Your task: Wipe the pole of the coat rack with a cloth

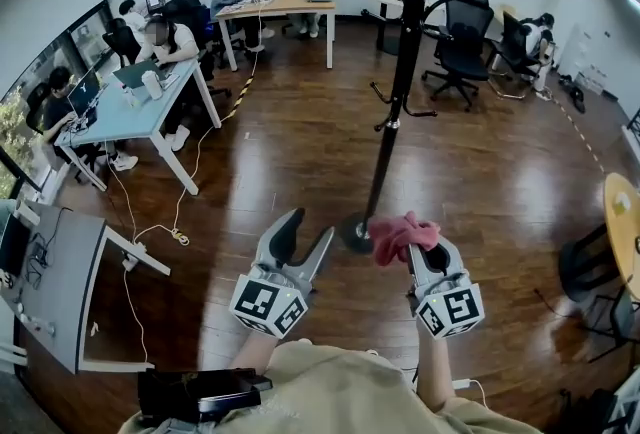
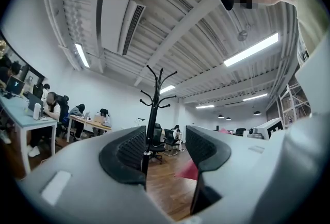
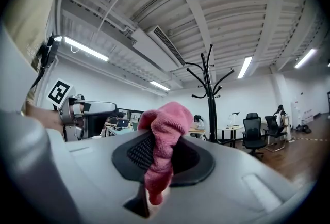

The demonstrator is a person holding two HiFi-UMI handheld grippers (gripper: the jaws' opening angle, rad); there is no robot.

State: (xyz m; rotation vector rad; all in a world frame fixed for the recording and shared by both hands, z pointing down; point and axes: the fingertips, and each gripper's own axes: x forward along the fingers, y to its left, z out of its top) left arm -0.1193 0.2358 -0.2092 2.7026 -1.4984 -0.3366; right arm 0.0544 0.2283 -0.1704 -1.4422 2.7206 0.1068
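The black coat rack [image 1: 404, 52] stands on the wooden floor, its round base [image 1: 355, 232] just beyond both grippers. Its pole [image 2: 150, 124] shows through the left gripper's gap and stands at centre right in the right gripper view as the coat rack [image 3: 210, 99]. My right gripper [image 1: 412, 247] is shut on a pink cloth [image 1: 401, 234], which bunches up between the jaws as the pink cloth [image 3: 162, 145]. The left gripper [image 1: 305, 234] is open and holds nothing, left of the base. The left gripper [image 2: 164, 150] frames the pole without touching it.
A light-blue desk [image 1: 140, 107] with seated people stands at the left, a wooden desk [image 1: 275, 7] at the back. Office chairs [image 1: 463, 42] sit behind the rack. Cables [image 1: 180, 222] trail on the floor. A round table edge [image 1: 622, 222] is at right.
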